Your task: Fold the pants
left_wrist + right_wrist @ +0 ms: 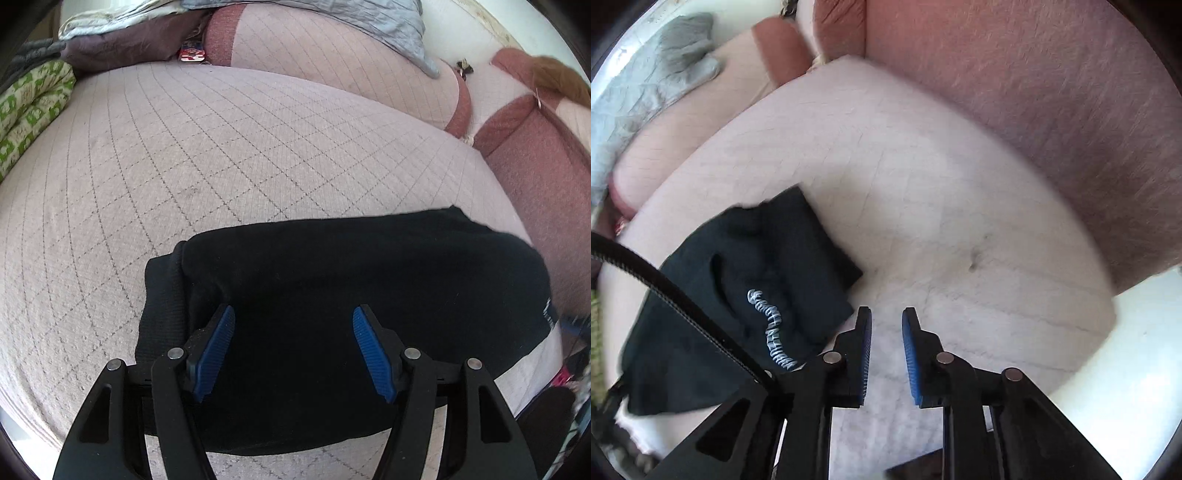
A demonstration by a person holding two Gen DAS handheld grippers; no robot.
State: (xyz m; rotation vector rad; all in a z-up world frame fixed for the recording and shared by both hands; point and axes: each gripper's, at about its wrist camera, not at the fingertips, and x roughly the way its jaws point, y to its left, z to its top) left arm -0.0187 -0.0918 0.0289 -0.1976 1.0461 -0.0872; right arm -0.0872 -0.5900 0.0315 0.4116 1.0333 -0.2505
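The black pants [332, 295] lie folded into a compact bundle on the pale quilted sofa seat [221, 147]. My left gripper [293, 314] hovers over the bundle with its blue pads wide apart and nothing between them. In the right wrist view the pants [738, 288] lie at lower left, white lettering showing. My right gripper [886, 317] is to the right of the bundle over bare seat [942, 221], pads a narrow gap apart and empty.
A green-and-white patterned cloth [29, 110] lies at the seat's left edge. Grey and purple fabrics [129, 40] pile at the back. The reddish armrest [1052, 92] rises on the right. A black cable [683, 295] crosses the pants.
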